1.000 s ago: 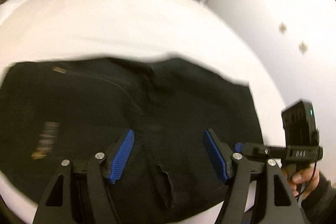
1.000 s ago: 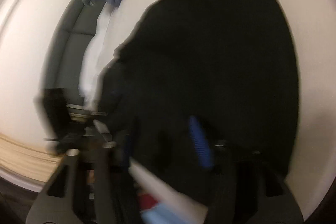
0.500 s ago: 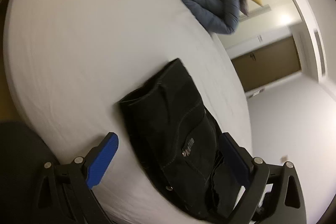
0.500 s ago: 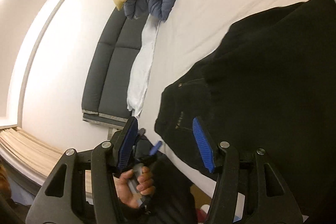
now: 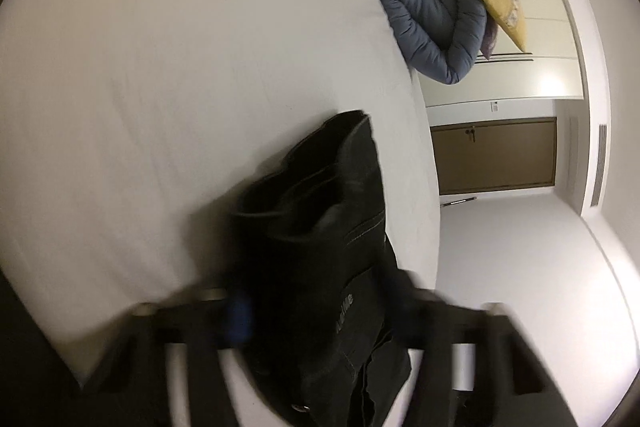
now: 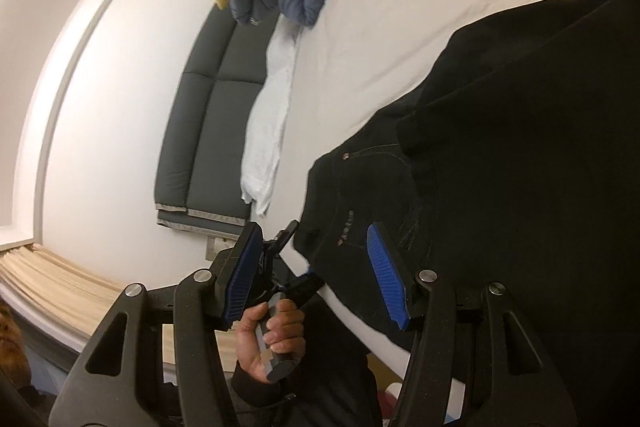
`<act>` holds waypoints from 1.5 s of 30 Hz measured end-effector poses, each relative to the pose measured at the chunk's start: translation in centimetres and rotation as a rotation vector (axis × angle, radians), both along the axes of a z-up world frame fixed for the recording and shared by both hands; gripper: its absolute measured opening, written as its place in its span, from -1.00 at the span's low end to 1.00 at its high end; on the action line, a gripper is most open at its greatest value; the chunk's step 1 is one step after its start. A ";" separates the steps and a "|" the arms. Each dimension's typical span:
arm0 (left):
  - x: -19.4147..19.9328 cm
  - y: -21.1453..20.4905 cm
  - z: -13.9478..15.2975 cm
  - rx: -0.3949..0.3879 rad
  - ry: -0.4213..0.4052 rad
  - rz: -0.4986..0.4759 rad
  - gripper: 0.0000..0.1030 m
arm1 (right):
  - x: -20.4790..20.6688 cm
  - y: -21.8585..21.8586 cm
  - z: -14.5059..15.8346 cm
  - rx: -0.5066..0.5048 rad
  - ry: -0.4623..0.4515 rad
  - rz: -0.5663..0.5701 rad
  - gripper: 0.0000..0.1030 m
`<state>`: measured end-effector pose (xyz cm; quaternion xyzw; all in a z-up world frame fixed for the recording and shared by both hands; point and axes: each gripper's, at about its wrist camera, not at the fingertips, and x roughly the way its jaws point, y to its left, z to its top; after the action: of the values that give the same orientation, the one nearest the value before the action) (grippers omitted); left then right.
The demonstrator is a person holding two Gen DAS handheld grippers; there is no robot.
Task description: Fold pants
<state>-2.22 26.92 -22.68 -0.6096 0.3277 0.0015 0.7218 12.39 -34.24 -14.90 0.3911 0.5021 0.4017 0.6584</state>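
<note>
Black pants [image 5: 320, 227] lie bunched on the white bed [image 5: 160, 67], waistband at its edge. The blurred left gripper [image 5: 320, 311] has just been closing around the waistband; grip unclear. The right gripper [image 6: 316, 267] stands spread, pants at two o'clock.

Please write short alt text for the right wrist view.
Open right gripper with blue pads hovers over black pants on a white bed. Behind it a hand holds the left gripper at the pants' edge.

White bed [image 5: 160, 67]: black pants [image 5: 320, 227], blue duvet [image 5: 432, 11].
</note>
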 end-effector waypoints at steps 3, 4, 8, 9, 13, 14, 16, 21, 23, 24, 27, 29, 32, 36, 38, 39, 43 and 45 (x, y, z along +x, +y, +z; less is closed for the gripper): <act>0.0 0.1 -0.3 -0.010 -0.002 0.001 -0.52 | 1.2 1.8 -0.7 -0.045 0.019 0.035 0.06; -0.1 0.0 -0.2 -0.005 -0.006 0.001 -0.56 | 1.7 2.5 -1.1 -0.061 0.029 0.048 0.06; -0.1 -0.5 1.7 0.062 -0.033 -0.006 -0.60 | 3.8 3.8 -3.5 -0.125 0.081 0.020 0.06; 0.1 -0.8 2.3 0.085 -0.042 -0.011 -0.60 | 4.4 3.9 -4.4 -0.171 0.098 0.000 0.06; 0.8 -2.2 5.0 0.186 -0.089 -0.048 -0.60 | 5.4 3.4 -7.5 -0.213 0.133 -0.079 -0.19; 1.1 -2.8 5.9 0.226 -0.098 -0.064 -0.60 | 5.3 3.3 -7.6 -0.215 0.133 -0.092 -0.31; 1.4 -3.7 7.1 0.271 -0.118 -0.088 -0.60 | 5.0 3.3 -7.6 -0.224 0.098 -0.098 -0.37; 2.9 -7.7 12.1 0.444 -0.195 -0.194 -0.60 | 4.7 1.8 -5.5 -0.149 0.140 -0.109 0.11; 3.4 -10.7 14.3 0.538 -0.243 -0.271 -0.60 | 4.2 0.3 -3.1 -0.099 0.090 -0.151 0.44; 3.6 -12.4 15.1 0.583 -0.263 -0.312 -0.60 | 4.0 -0.6 -1.8 -0.089 0.060 -0.158 0.55; 4.1 -19.0 16.4 0.742 -0.315 -0.467 -0.60 | 3.8 -2.5 1.0 -0.056 0.035 -0.111 0.60; 4.2 -23.2 16.1 0.810 -0.330 -0.557 -0.60 | 3.4 -3.6 2.4 -0.041 0.018 -0.074 0.60; 3.9 -28.4 15.0 0.875 -0.349 -0.673 -0.60 | 2.6 -5.4 3.9 -0.100 -0.027 -0.060 0.66; 3.6 -32.5 14.3 0.923 -0.355 -0.780 -0.60 | 1.8 -6.5 4.4 -0.131 -0.049 -0.044 0.71; 3.3 -33.7 14.3 0.951 -0.365 -0.809 -0.60 | 1.9 -6.9 4.4 -0.166 -0.055 -0.031 0.71; 3.2 -34.2 14.4 0.961 -0.369 -0.822 -0.60 | 2.1 -6.9 4.0 -0.184 -0.051 -0.029 0.71; 2.5 -36.3 14.3 1.049 -0.377 -0.862 -0.60 | 2.6 -7.4 3.3 -0.273 -0.049 -0.063 0.63; 2.4 -37.3 14.3 1.101 -0.374 -0.873 -0.60 | 2.6 -7.8 3.2 -0.336 -0.046 -0.058 0.43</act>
<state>0.14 -10.39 -8.40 0.0385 0.3640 -0.2260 0.9027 14.97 -42.00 -11.65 0.2806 0.5354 0.3020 0.7371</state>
